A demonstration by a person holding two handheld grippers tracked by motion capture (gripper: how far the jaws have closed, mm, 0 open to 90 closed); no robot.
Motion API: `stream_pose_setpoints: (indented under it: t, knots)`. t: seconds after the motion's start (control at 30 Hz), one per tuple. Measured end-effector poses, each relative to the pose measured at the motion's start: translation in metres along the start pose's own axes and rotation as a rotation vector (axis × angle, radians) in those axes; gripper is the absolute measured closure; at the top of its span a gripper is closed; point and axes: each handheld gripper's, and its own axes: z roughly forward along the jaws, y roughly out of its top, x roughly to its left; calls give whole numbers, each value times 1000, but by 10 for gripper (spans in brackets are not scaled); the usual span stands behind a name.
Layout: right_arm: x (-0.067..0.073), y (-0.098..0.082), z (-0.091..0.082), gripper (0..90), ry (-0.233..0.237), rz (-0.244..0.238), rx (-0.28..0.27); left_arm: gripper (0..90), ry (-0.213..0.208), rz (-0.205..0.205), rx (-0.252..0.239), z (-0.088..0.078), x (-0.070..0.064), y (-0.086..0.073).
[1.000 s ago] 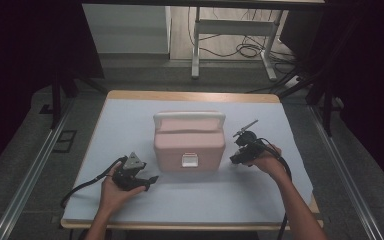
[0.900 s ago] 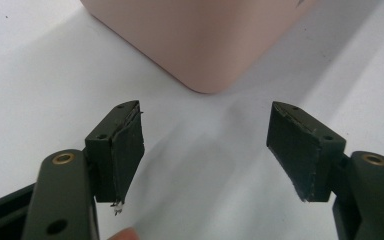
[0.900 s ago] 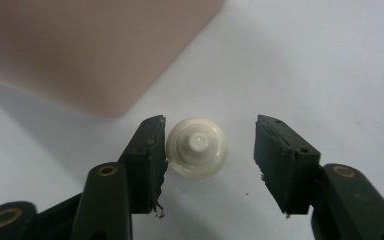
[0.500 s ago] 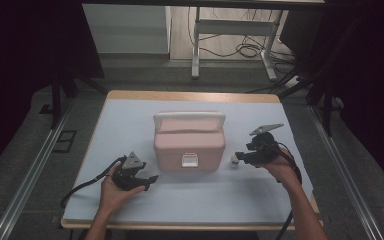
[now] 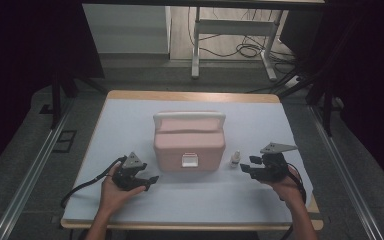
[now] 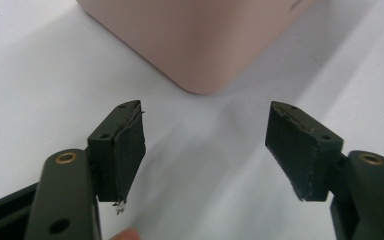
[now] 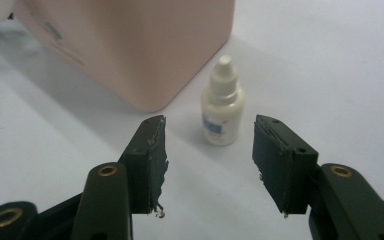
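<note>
A pink box point(image 5: 189, 142) with a white handle and front latch stands mid-table. Just right of it a small white dropper bottle point(image 5: 235, 159) stands upright on the cloth. My right gripper point(image 5: 246, 167) is a little right of the bottle and points at it. Its jaws have just been closing and stand open, with nothing between them. In the right gripper view the bottle point(image 7: 222, 107) sits just beyond the tips of that gripper point(image 7: 209, 150), beside the box corner point(image 7: 145, 45). My left gripper point(image 5: 150, 181) rests open by the box's front left corner point(image 6: 200, 40), with its jaws point(image 6: 205, 145) holding nothing.
The white cloth covers the wooden table point(image 5: 130, 125), with free room in front of the box and to both sides. Black cables trail from both grippers toward the front edge. Metal frame legs and dark floor lie beyond the far edge.
The right gripper has drawn back to the right, away from the box. The dropper bottle now stands free on the cloth between them. The left gripper has not moved.
</note>
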Motion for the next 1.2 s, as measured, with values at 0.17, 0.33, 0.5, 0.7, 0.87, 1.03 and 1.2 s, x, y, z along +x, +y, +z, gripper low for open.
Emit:
stream_pose_setpoints:
  t: [0.17,0.33,0.5,0.7,0.87,1.03,1.2]
  knots:
    - [7,-14,2,484,26,13,-29,338,-3,-9,-6,1,-1,0]
    - [15,-27,11,487,50,11,-43,342,6,-5,-17,-1,-1,0]
    - [22,-33,23,486,65,-3,-21,343,6,-10,-13,1,-2,-1]
    - [24,-36,27,482,66,-9,-21,342,6,-9,-12,1,-2,-1]
    - [25,-38,27,474,69,-8,-33,342,14,-4,-13,-1,-1,-1]
    - [28,-39,30,457,72,-20,-33,336,12,8,-13,-4,-2,-1]
    - [31,-40,33,447,84,-29,-25,321,24,22,-14,-10,4,1]
